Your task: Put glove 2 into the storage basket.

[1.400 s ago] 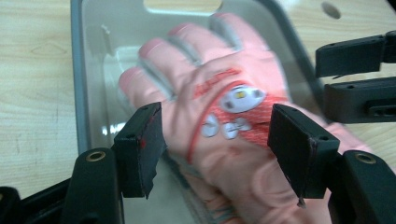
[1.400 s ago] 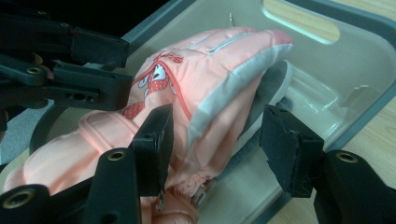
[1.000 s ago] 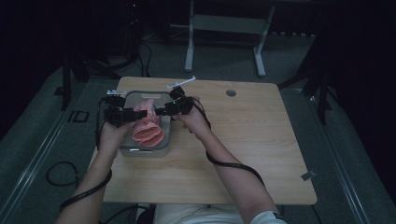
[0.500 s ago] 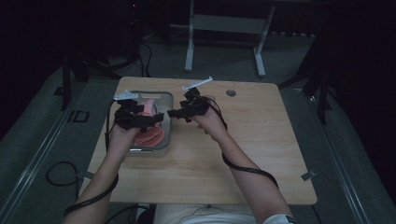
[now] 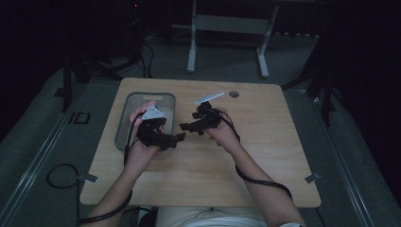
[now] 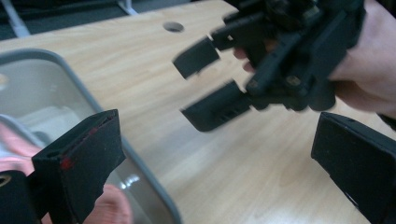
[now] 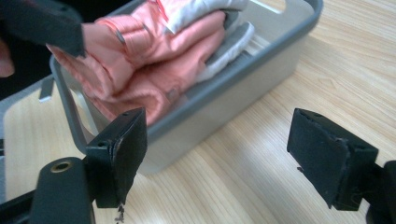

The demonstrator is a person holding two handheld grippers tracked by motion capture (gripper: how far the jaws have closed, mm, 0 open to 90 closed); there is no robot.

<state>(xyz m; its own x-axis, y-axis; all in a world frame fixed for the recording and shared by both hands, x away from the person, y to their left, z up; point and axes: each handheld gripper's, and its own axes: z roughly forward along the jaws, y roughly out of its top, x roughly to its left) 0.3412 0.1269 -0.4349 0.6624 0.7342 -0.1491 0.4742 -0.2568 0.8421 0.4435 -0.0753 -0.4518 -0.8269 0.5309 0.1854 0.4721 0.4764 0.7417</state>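
A round hole (image 5: 234, 94) is seen near the far edge of the wooden table (image 5: 265, 156), with a white metal frame (image 5: 227, 23) beyond it.

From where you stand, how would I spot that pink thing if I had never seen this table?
Find the wooden table, then the grey plastic bin on its left part. Folded inside lies the pink garment, its pale lining showing. It is the one soft, coloured thing there; everything near it is hard and grey, black or wood.

Light wooden table (image 5: 265, 142) with rounded corners and a round hole (image 5: 234, 94) near the far edge. On it, toward the left, a grey bin (image 5: 168, 101), (image 7: 261, 65), holding folded pink and grey cloth (image 7: 154, 60). Beneath, grey floor (image 5: 359, 156).
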